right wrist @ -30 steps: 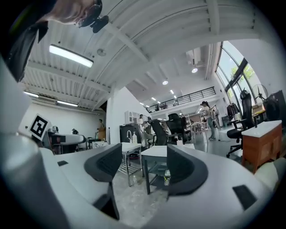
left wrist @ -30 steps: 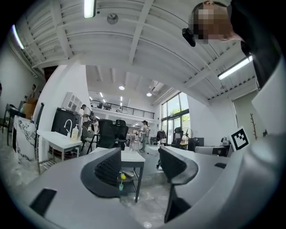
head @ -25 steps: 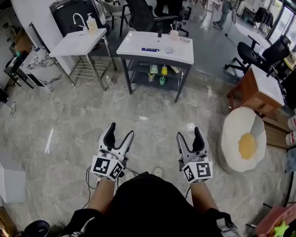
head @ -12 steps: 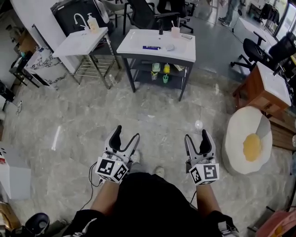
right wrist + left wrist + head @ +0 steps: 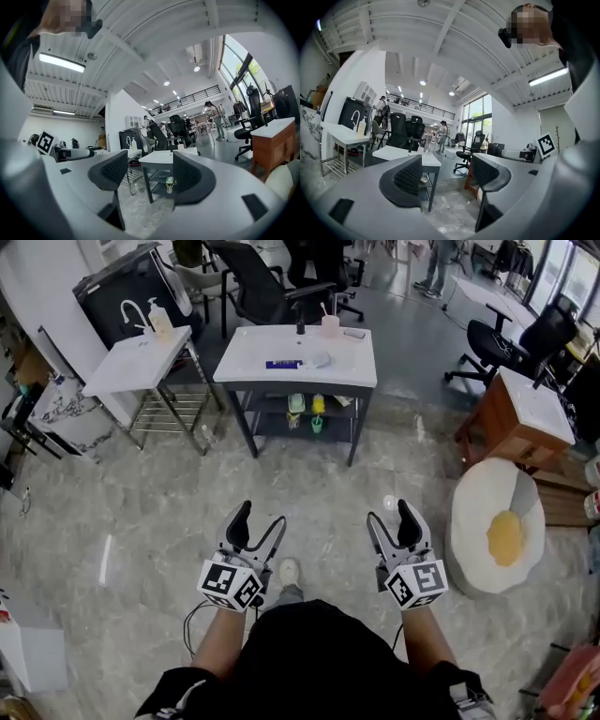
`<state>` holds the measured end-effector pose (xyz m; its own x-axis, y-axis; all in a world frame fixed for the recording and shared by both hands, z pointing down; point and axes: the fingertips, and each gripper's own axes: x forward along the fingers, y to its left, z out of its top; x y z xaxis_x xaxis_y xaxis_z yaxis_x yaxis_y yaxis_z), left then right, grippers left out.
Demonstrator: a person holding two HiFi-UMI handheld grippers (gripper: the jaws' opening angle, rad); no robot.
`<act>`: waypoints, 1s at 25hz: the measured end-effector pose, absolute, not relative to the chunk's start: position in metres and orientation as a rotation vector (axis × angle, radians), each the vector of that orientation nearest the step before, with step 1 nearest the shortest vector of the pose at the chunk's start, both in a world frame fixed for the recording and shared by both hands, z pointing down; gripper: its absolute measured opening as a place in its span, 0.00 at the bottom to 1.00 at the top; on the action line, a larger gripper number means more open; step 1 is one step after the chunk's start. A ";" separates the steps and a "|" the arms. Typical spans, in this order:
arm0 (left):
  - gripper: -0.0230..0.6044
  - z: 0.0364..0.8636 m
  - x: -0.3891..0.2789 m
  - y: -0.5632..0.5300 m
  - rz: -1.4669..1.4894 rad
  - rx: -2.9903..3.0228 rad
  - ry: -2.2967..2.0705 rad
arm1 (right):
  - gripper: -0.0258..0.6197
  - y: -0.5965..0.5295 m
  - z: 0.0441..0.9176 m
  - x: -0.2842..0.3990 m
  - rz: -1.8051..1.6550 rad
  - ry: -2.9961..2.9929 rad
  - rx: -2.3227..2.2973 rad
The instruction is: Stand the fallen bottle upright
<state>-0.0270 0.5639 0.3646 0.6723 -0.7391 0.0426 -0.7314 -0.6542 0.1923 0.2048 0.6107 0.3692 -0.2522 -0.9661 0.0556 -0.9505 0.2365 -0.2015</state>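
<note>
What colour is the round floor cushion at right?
The cushion is white with a yellow centre; head view shows it best.

Floor (image 5: 131,502) glossy marbled stone; table (image 5: 253,352) top smooth white; cabinet (image 5: 483,432) wood.

Head view steeply down, 2 gripper views level forward, sharing white table (image 5: 349,367)

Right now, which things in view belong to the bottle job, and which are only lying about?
Job: blue item lying flat on the white table, probably the bottle; left gripper, right gripper, jaws open.
Lying about: sink stand, egg-shaped cushion, office chair.
</note>
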 end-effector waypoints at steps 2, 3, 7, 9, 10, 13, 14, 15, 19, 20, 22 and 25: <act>0.57 0.372 -0.021 0.547 -0.051 2.696 -1.131 | 0.52 0.593 0.367 0.197 -0.284 2.434 -1.880; 0.57 0.372 -0.019 0.538 -0.053 2.703 -1.103 | 0.52 0.584 0.365 0.193 -0.274 2.442 -1.882; 0.57 0.361 -0.021 0.487 -0.090 2.761 -1.038 | 0.52 0.539 0.353 0.181 -0.217 2.444 -1.891; 0.57 0.355 -0.025 0.463 -0.102 2.782 -1.018 | 0.52 0.517 0.350 0.173 -0.208 2.453 -1.894; 0.57 0.353 -0.028 0.453 -0.105 2.790 -1.011 | 0.52 0.507 0.350 0.169 -0.208 2.460 -1.893; 0.57 0.349 -0.042 0.429 -0.107 2.797 -1.002 | 0.52 0.481 0.350 0.154 -0.212 2.471 -1.897; 0.57 0.348 -0.049 0.421 -0.109 2.796 -1.000 | 0.52 0.472 0.350 0.150 -0.213 2.473 -1.903; 0.57 0.346 -0.055 0.414 -0.112 2.798 -0.998 | 0.52 0.464 0.351 0.146 -0.216 2.475 -1.907; 0.57 0.350 -0.078 0.387 -0.107 2.803 -1.001 | 0.52 0.438 0.355 0.135 -0.223 2.469 -1.917; 0.57 0.353 -0.080 0.379 -0.105 2.795 -0.995 | 0.52 0.433 0.355 0.135 -0.225 2.461 -1.922; 0.57 0.359 -0.080 0.365 -0.099 2.783 -0.976 | 0.52 0.425 0.354 0.139 -0.244 2.440 -1.928; 0.57 0.365 -0.082 0.351 -0.081 2.778 -0.954 | 0.52 0.412 0.358 0.141 -0.269 2.422 -1.952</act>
